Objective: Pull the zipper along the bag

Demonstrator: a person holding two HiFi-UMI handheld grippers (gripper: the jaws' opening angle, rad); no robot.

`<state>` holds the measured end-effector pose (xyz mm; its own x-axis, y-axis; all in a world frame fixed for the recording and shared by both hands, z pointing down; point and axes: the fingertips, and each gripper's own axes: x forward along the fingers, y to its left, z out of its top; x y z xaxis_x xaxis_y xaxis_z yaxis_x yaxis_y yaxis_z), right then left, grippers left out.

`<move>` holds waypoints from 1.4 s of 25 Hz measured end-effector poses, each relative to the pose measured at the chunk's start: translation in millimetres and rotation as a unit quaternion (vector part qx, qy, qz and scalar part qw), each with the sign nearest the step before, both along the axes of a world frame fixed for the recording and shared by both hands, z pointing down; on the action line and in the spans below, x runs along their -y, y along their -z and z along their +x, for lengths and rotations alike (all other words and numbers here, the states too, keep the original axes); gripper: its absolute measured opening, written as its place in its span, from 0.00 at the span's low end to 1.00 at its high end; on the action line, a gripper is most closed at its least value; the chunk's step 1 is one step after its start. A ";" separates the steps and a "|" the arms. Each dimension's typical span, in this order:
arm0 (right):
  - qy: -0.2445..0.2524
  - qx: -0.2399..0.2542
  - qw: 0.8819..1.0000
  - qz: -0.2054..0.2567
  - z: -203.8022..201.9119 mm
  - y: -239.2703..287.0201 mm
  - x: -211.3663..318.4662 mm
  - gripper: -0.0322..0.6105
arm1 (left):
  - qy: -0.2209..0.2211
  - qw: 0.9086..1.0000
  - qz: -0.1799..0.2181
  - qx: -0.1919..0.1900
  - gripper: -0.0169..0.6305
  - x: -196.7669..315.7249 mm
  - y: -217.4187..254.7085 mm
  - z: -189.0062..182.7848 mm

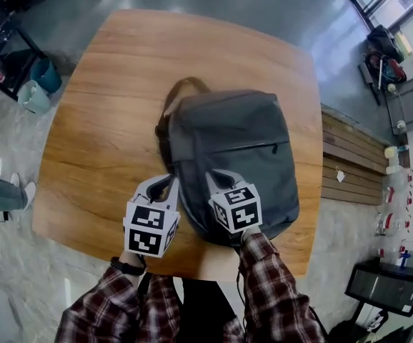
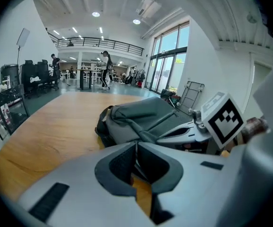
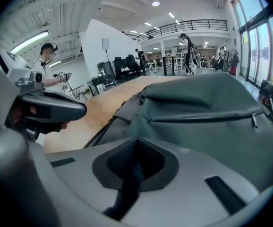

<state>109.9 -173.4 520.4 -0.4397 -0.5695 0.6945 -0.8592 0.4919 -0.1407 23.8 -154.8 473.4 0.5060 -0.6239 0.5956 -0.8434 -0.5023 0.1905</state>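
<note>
**Both claws shut and empty at the near end of the bag**

Closest to you, your left claw [image 1: 165, 183] is pressed together with nothing in it. It hangs just off the near left corner of the grey cloth backpack [image 1: 239, 141], over the brown wooden table [image 1: 99, 120]. Your right claw [image 1: 219, 175] is pressed together too, and it is empty. It hangs over the near end of the bag. I cannot tell if either claw touches the cloth.

I think you have both claws there for a reason. One can hold the cloth down while the other pulls the zip. Neither holds anything yet, so both must spread first.

The bag lies flat in the middle of the table, front side up. That puts its zips on top, where you can reach them. Its long way runs from you toward the far edge of the table, leaning a bit to the left. The bottom end is by you. The top end, with the dark carry loop [image 1: 185, 84], points away and to the left.

Part way up the front, a thin zip line [image 3: 207, 117] runs across the bag from side to side. Its small dark pull tab [image 1: 275, 148] sits at the right end. I guess a pull on it would go left, across the bag. The main zip round the edge is too hard to see.
</note>
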 end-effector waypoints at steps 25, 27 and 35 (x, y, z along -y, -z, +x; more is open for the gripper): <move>0.012 -0.016 0.998 -0.063 -2.8 -21.5 3.4 0.06 | -0.211 0.961 0.005 0.178 0.19 30.2 -57.7 -7.8; 0.012 -0.016 0.998 -0.062 -2.3 -21.2 3.0 0.06 | -0.226 0.952 0.018 0.208 0.19 33.0 -60.8 -4.2; 0.012 -0.017 0.998 -0.058 -2.2 -21.5 2.8 0.06 | -0.277 0.907 0.048 0.315 0.16 40.6 -76.9 3.1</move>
<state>107.7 -176.2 541.9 -0.4275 -0.4742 0.7697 -0.8527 0.4941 -0.1693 26.9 -195.4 550.3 0.3364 -0.4431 0.8310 -0.3836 -0.8703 -0.3088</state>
